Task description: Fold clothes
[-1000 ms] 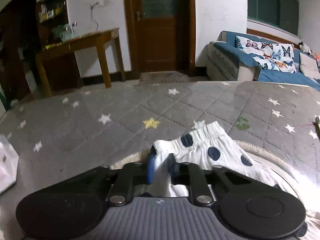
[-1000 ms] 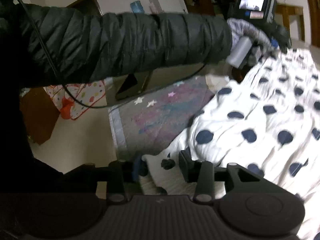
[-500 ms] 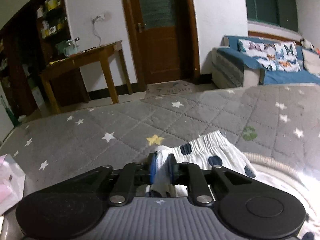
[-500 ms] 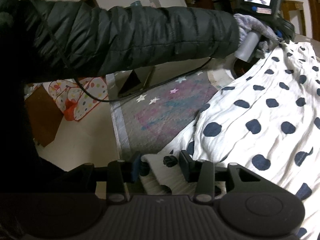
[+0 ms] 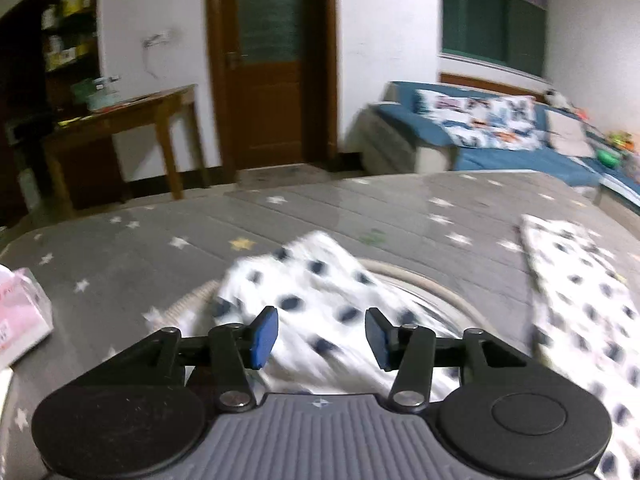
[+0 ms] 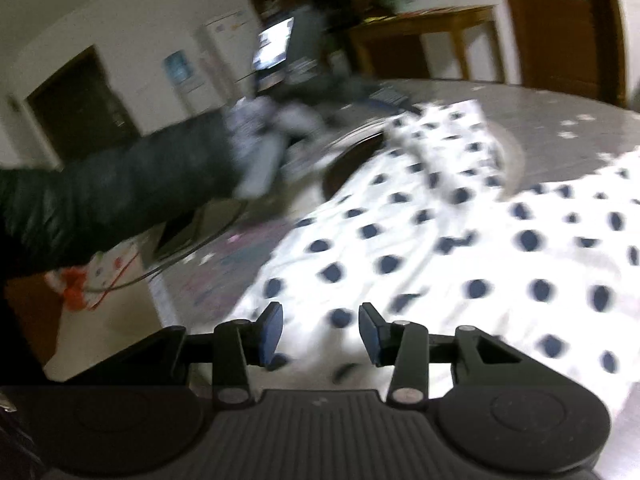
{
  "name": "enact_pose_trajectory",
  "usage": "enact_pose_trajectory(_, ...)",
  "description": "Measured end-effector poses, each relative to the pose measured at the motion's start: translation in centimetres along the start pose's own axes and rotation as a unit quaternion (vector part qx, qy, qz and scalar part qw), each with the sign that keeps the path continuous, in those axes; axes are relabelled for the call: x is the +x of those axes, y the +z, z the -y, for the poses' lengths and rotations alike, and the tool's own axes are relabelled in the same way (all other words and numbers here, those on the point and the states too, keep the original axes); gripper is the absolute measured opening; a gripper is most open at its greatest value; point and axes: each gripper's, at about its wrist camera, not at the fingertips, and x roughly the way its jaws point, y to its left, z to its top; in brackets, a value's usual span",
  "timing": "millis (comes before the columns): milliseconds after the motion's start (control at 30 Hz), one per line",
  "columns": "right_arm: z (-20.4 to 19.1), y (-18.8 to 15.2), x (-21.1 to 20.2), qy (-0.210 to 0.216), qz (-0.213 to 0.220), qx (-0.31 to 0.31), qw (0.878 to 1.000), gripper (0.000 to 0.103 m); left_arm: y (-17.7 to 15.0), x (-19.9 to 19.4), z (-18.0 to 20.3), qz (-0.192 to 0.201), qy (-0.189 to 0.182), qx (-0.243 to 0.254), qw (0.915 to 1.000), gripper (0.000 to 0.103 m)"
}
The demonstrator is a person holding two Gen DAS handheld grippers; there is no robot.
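The spotted garment (image 5: 320, 292) is spread on the grey star-patterned counter (image 5: 120, 256); the left claw (image 5: 322, 336) is opening above it, and the right claw (image 6: 320, 334) is held open, gripping nothing

Each claw is black, with two jointed link arms fixed by silver screws, blue pads on the fingertips (image 5: 265, 335), and a ribbed grey body flanked by round black discs. The left claw (image 5: 322, 336) carries a small cross mark on its ribbed top; the right claw (image 6: 320, 334) has a darker ribbed body. The person's sleeve (image 6: 120, 196) is a black quilted, slightly shiny jacket, with a blurred pale cuff at the wrist.
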Motion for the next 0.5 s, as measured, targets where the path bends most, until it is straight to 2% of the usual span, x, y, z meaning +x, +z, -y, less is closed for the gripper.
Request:
enact_pose_trajectory(33, 0.4, 0.0, -0.6, -0.014, 0.006, 0.004, 1.0, 0.042, -0.4, -0.8, 0.7, 0.001, -0.012, 0.006, 0.9999, 0.055)
enact_pose_trajectory(200, 2.6, 0.1, -3.2, -0.096, 0.034, 0.025, 0.994, 0.047, -2.2, -5.6, 4.3, 0.021, -0.083, 0.038, 0.9956, 0.085)
enact_pose_trajectory(300, 4.1, 0.2, -4.3, -0.145, 0.046, 0.04, 0.988, 0.048, -3.8, -8.3, 6.7, 0.034, -0.118, 0.059, 0.9907, 0.097)
enact_pose_trajectory(500, 8.0, -0.3, -6.0, -0.22, 0.062, 0.092, 0.969, 0.051, -7.1, -12.3, 11.6, 0.039, -0.184, 0.103, 0.9767, 0.097)
